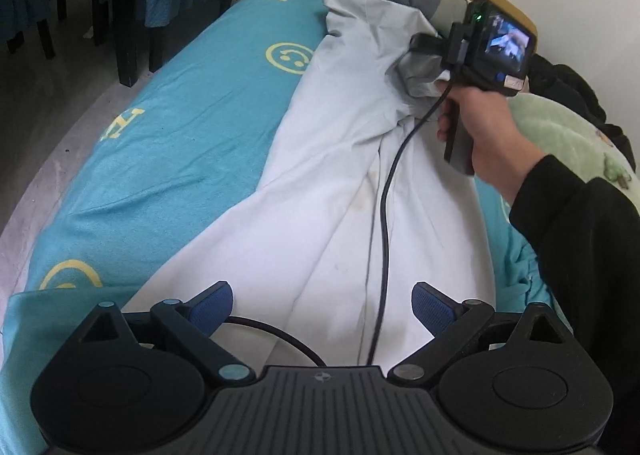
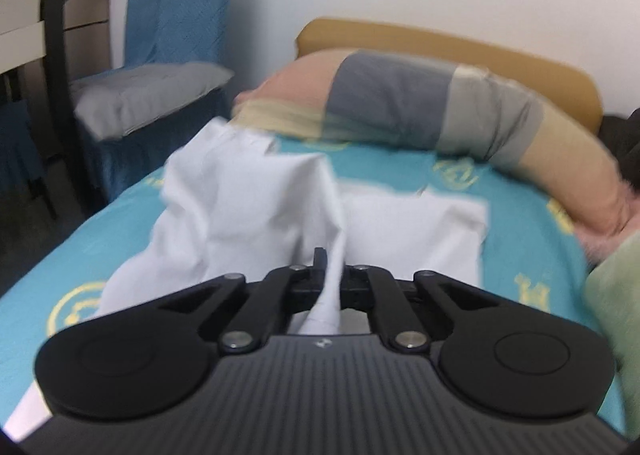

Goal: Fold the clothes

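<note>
A white garment [image 1: 328,191] lies along the turquoise bed [image 1: 172,127]. My left gripper [image 1: 322,305] is open and empty, just above the garment's near end. My right gripper [image 1: 424,55], held in a hand, is shut on a bunch of the garment's far part and lifts it. In the right wrist view my right gripper [image 2: 332,275] pinches a fold of the white cloth [image 2: 248,199], which drapes away from the jaws; a flat part [image 2: 420,227] lies on the sheet beyond.
A striped pillow [image 2: 400,103] lies by the tan headboard [image 2: 460,43]. A green blanket [image 1: 560,135] and dark clothing [image 1: 560,83] lie at the right. Blue-covered chairs [image 2: 172,55] and a dark table leg [image 1: 124,7] stand left of the bed. A black cable [image 1: 384,195] crosses the garment.
</note>
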{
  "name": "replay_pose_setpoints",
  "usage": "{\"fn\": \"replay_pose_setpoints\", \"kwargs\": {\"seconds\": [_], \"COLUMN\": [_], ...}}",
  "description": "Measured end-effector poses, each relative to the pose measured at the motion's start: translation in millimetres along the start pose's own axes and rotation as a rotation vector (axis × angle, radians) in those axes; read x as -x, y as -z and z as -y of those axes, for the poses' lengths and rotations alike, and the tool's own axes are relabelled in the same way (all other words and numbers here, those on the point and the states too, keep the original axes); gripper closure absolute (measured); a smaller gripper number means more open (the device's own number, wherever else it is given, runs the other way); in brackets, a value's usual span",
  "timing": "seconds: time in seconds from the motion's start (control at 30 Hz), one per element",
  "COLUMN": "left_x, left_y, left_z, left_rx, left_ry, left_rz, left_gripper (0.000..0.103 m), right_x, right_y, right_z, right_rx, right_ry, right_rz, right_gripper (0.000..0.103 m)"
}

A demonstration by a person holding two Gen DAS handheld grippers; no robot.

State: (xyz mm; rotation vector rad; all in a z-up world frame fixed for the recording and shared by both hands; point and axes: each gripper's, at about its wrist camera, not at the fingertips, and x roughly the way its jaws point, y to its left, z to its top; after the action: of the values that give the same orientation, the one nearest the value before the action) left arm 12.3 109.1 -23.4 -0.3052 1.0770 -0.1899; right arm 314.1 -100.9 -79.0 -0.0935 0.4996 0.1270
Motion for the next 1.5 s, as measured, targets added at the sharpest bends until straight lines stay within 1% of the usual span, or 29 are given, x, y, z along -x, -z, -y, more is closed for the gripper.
{"fn": "replay_pose_setpoints", "kwargs": {"seconds": [0.07, 0.1, 0.2, 0.23, 0.27, 0.33, 0.37, 0.4, 0.43, 0.47, 0.5, 0.53, 0.63, 0.7, 0.77, 0.83, 0.93, 1.03, 1.1, 1.17, 1.23, 1.27, 1.3, 1.37, 1.43, 1.5], "left_x": [-2, -2, -1, -1, 0, -2, -3, -4, -4, -4, -3, -1, 8, 17, 24, 29, 35, 40, 44, 50, 54, 55, 55, 51, 46, 35], "left_y": [0, 1, 1, 1, 1, 3, 2, 1, -1, -4, -7, -9, -15, -17, -18, -15, -7, -1, 0, -2, -6, -9, -12, -17, -21, -22], "left_z": [-2, -1, 6, 9, 12, 17, 16, 12, 8, 4, 0, -4, -17, -22, -22, -19, -16, -17, -24, -34, -44, -49, -54, -63, -74, -90], "left_rx": [0.003, -0.014, -0.063, -0.079, -0.095, -0.137, -0.141, -0.129, -0.113, -0.100, -0.089, -0.080, -0.049, -0.032, -0.040, -0.053, -0.072, -0.056, -0.031, -0.009, 0.039, 0.063, 0.070, 0.045, 0.011, -0.014], "left_ry": [0.001, 0.004, 0.001, 0.002, -0.002, -0.031, -0.042, -0.044, -0.049, -0.061, -0.078, -0.101, -0.116, -0.105, -0.104, -0.101, -0.052, 0.000, 0.047, 0.112, 0.166, 0.187, 0.200, 0.210, 0.212, 0.193], "left_rz": [-0.009, -0.007, 0.030, 0.045, 0.062, 0.093, 0.102, 0.108, 0.116, 0.127, 0.139, 0.153, 0.201, 0.235, 0.258, 0.267, 0.244, 0.196, 0.150, 0.088, 0.044, 0.028, 0.016, -0.013, -0.042, -0.066], "left_gripper": [0.005, 0.005, 0.005, 0.005, 0.002, 0.001, 0.001, 0.001, 0.001, 0.001, 0.001, 0.001, 0.001, 0.001, 0.001, 0.001, 0.001, 0.002, 0.006, 0.006, 0.007, 0.007, 0.007, 0.008, 0.009, 0.013], "right_x": [-6, -11, -36, -42, -49, -51, -51, -50, -47, -43, -35, -26, 9, 42, 78, 120, 188, 255, 298, 333, 360, 370, 376, 383, 390, 393], "right_y": [-6, -7, -4, -2, 0, 5, 7, 7, 6, 4, 1, -2, -14, -22, -30, -36, -35, -18, 0, 25, 52, 66, 78, 97, 113, 126], "right_z": [8, 11, 13, 14, 15, 16, 18, 18, 18, 18, 19, 20, 22, 19, 15, 11, 5, -2, -5, -3, 3, 8, 13, 23, 33, 42], "right_rx": [-0.007, 0.001, 0.026, 0.007, -0.019, -0.080, -0.108, -0.118, -0.118, -0.119, -0.129, -0.141, -0.173, -0.159, -0.135, -0.136, -0.163, -0.191, -0.204, -0.191, -0.154, -0.138, -0.125, -0.123, -0.160, -0.206], "right_ry": [0.027, 0.042, 0.101, 0.103, 0.101, 0.097, 0.095, 0.094, 0.091, 0.085, 0.070, 0.053, 0.001, -0.022, -0.031, -0.055, -0.094, -0.140, -0.179, -0.215, -0.256, -0.253, -0.233, -0.206, -0.205, -0.203], "right_rz": [0.015, 0.014, -0.012, -0.025, -0.039, -0.031, -0.027, -0.031, -0.036, -0.037, -0.031, -0.024, -0.019, -0.002, 0.017, 0.036, 0.065, 0.070, 0.078, 0.082, 0.066, 0.056, 0.026, -0.041, -0.053, -0.070], "right_gripper": [0.100, 0.100, 0.099, 0.099, 0.099, 0.097, 0.094, 0.088, 0.079, 0.054, 0.027, 0.017, 0.018, 0.018, 0.018, 0.018, 0.018, 0.018, 0.018, 0.018, 0.018, 0.018, 0.018, 0.018, 0.018, 0.018]}}
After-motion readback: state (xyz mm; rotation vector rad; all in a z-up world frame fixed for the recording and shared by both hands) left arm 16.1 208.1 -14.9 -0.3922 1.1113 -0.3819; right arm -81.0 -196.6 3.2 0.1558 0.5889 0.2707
